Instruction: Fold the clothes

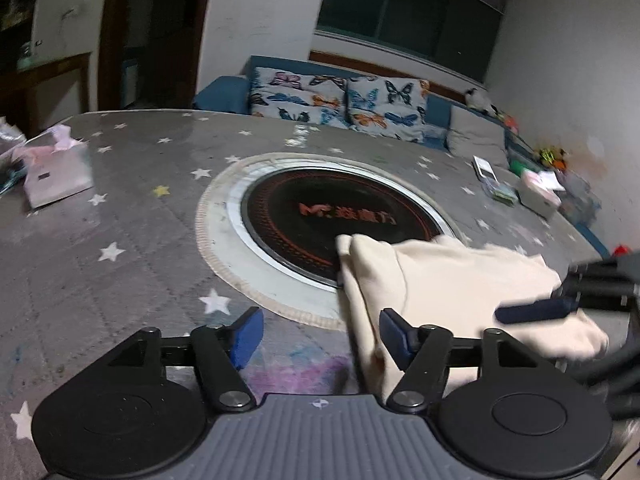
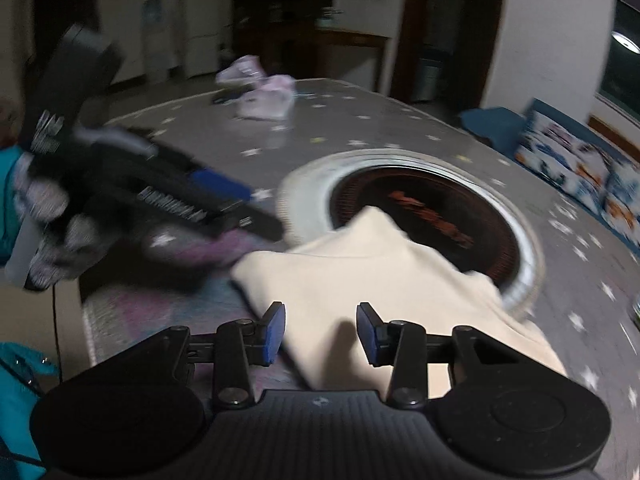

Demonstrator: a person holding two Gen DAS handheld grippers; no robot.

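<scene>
Here, cream garment (image 1: pixel 452 280) on table (image 1: pixel 120 280), both tongs seemingly empty

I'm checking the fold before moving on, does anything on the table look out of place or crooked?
Yes. The cream garment lies bunched and uneven, and one corner hangs over the round black hotplate set into the table. That looks odd for a folding spot. Neither the left gripper nor the right gripper holds it.

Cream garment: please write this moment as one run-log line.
garment: cream, folded, on table, partly over round cooktop | left gripper: open, empty | right gripper: open, above garment
</scene>
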